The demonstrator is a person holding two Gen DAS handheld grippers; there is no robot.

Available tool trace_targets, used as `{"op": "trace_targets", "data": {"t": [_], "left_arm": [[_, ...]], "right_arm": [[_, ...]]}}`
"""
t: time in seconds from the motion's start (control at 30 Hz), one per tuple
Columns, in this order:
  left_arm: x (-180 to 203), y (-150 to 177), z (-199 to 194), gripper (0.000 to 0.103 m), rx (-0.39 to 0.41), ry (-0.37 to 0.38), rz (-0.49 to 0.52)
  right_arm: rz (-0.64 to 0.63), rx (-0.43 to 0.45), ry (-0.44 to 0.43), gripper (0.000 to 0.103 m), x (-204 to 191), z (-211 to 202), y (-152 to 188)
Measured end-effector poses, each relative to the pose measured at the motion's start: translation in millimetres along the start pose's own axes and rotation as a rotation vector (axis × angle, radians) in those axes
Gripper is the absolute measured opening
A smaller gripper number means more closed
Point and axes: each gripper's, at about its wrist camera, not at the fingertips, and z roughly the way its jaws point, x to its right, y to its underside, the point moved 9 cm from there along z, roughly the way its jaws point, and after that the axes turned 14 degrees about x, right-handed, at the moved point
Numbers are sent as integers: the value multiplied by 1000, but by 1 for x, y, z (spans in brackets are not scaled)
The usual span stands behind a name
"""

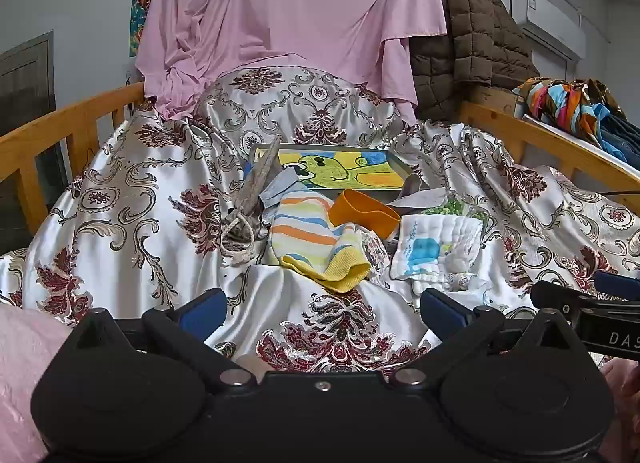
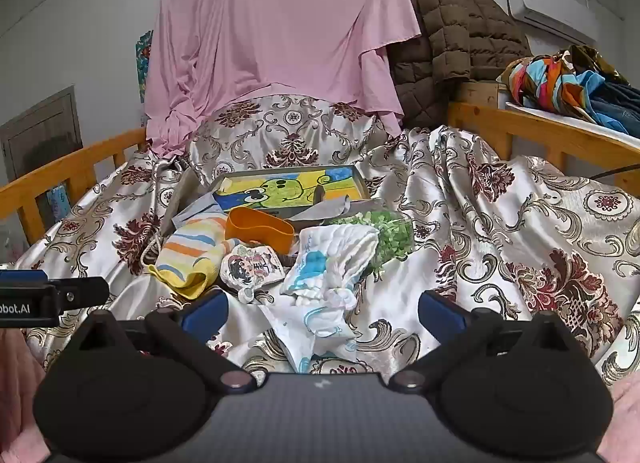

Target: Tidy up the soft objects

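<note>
A heap of soft things lies on a patterned satin bedspread (image 1: pixel 132 191). It holds a striped yellow-cuffed sock (image 1: pixel 312 243) (image 2: pixel 192 253), a white cloth with a blue whale print (image 1: pixel 436 247) (image 2: pixel 332 259), a small cartoon-printed pouch (image 2: pixel 252 265), an orange band (image 1: pixel 364 213) (image 2: pixel 260 229), a grey cloth (image 1: pixel 280 189) and a rope-handled grey item (image 1: pixel 248 207). My left gripper (image 1: pixel 322 313) is open and empty, just short of the sock. My right gripper (image 2: pixel 322 313) is open and empty, with the whale cloth's lower end between its fingers.
A framed green cartoon drawing (image 1: pixel 340 171) (image 2: pixel 288 187) lies behind the heap. A green-patterned item (image 2: pixel 388 237) sits right of it. Wooden bed rails (image 1: pixel 60 131) (image 2: pixel 540 135) run along both sides. A pink sheet (image 1: pixel 288 15), a brown quilted jacket (image 1: pixel 472 39) and colourful clothes (image 1: pixel 572 103) are behind.
</note>
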Motion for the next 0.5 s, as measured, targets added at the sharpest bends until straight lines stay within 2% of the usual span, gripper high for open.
{"op": "trace_targets", "data": {"t": [0.5], "left_arm": [[0,0,0,102,0,0,0]], "right_arm": [[3,1,-1,103,0,0,0]]}}
